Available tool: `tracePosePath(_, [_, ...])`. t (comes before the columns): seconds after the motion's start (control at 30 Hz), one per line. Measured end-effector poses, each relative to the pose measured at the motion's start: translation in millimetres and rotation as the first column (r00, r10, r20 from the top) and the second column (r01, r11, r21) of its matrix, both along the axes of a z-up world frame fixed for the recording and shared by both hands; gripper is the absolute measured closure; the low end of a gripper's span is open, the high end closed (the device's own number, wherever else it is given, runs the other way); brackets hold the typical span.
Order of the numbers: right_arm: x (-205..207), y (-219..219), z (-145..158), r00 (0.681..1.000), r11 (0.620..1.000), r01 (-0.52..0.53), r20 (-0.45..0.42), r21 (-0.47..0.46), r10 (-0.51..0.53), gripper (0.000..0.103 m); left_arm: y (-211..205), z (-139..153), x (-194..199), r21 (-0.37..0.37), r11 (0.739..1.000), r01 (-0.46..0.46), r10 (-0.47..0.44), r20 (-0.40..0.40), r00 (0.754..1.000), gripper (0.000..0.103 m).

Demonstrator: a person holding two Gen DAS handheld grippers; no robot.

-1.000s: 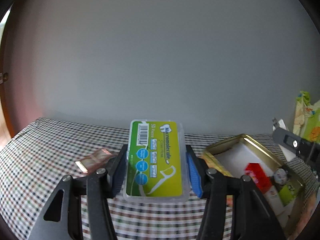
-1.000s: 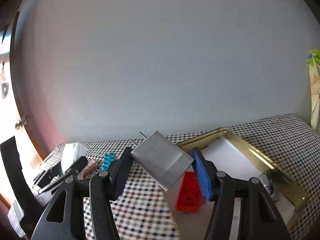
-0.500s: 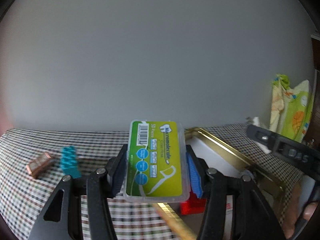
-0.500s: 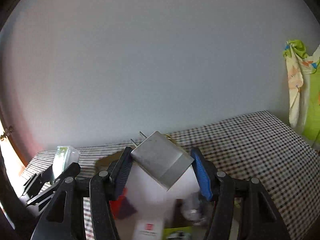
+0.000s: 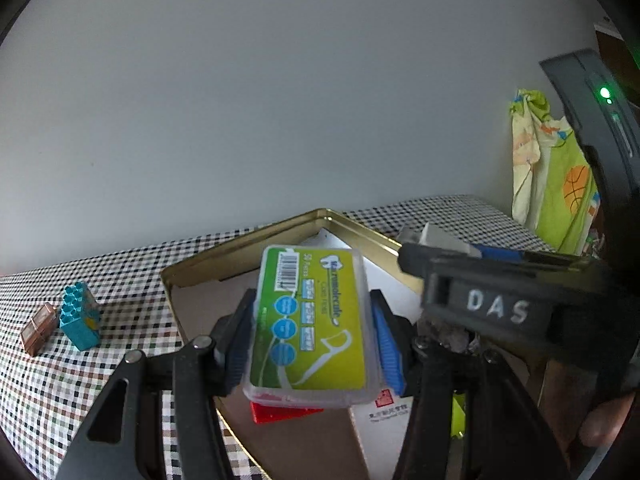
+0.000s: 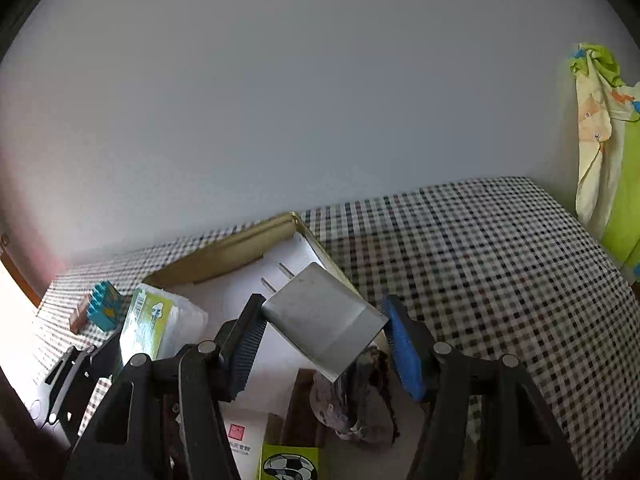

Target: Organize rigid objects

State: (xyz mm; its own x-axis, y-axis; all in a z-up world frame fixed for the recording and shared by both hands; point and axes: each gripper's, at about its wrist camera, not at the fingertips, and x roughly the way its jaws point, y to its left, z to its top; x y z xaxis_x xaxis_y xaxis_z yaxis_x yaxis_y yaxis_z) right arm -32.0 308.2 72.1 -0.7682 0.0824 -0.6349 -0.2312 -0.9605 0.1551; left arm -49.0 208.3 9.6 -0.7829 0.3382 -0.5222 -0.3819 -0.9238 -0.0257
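- We have swung both grippers over the gold tin (image 5: 240, 248).
- Left gripper (image 5: 310, 344): jaws clamped on floss-pick box (image 5: 312, 320).
- Right gripper (image 6: 324, 340): jaws clamped on charger plug (image 6: 320, 320).

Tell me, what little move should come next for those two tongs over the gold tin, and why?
Probably lower the left tongs a little and let the floss pick box go into the gold tin. The box already hangs over the tin's open floor, clear of the red brick at its near end. The right tongs, holding the charger plug, could follow.
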Motion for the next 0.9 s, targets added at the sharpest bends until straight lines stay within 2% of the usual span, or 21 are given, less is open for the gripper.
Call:
tracePosePath(0.1, [-7,-1,-11,0.999,1.000,-0.018,0.031,-0.010,0.018,0.041,9,-4,-1,-0.025,1.000,0.005,-0.005,-0.002,1.000,0.049])
tracePosePath(0.13, [-14,9,-31,0.999,1.000,-0.019,0.036,-0.011,0.019,0.041,11,-5,-1,-0.036,0.999,0.007,-0.007,-0.007,1.000,0.049])
tracePosePath(0.4, [-15,9,-35,0.999,1.000,-0.020,0.041,-0.006,0.020,0.041,18,-5,3,-0.065,0.997,0.046,-0.047,-0.017,0.999,0.048])
tracePosePath(0.43, [-15,11,-36,0.999,1.000,-0.019,0.044,-0.018,0.020,0.041,19,-5,5,-0.067,0.996,0.055,-0.056,-0.019,0.998,0.044])
tracePosePath(0.47, [-14,10,-35,0.999,0.999,-0.016,0.045,-0.027,0.018,0.041,22,-4,6,-0.076,0.996,0.057,-0.059,-0.023,0.998,0.030])
tracePosePath(0.5, [-14,11,-36,0.999,0.999,-0.020,0.047,-0.045,0.022,0.040,20,-2,8,-0.082,0.995,0.055,-0.058,-0.033,0.998,0.022])
tracePosePath(0.53, [-13,13,-37,0.999,0.998,-0.021,0.044,-0.066,0.024,0.040,15,1,13,-0.082,0.996,0.047,-0.052,-0.053,0.997,0.006])
tracePosePath(0.57, [-13,15,-37,0.999,0.996,-0.022,0.038,-0.089,0.025,0.040,14,5,16,-0.078,0.996,0.035,-0.041,-0.076,0.996,0.000])
tracePosePath(0.6, [-10,14,-32,0.999,0.994,-0.023,0.029,-0.107,0.026,0.040,12,8,19,-0.080,0.996,0.025,-0.033,-0.099,0.995,0.000])
tracePosePath(0.7, [1,18,-25,0.999,0.989,-0.016,-0.042,-0.145,0.010,0.027,5,15,21,-0.054,0.999,-0.001,-0.006,-0.131,0.991,0.000])
tracePosePath(0.8, [8,15,-18,0.995,0.992,-0.004,-0.095,-0.122,-0.007,0.027,-5,15,16,-0.018,1.000,-0.020,0.018,-0.106,0.994,0.000])
tracePosePath(0.9, [13,9,-14,0.992,0.995,-0.001,-0.125,-0.099,-0.011,0.026,-21,14,8,-0.014,0.998,-0.061,0.060,-0.087,0.994,0.000])
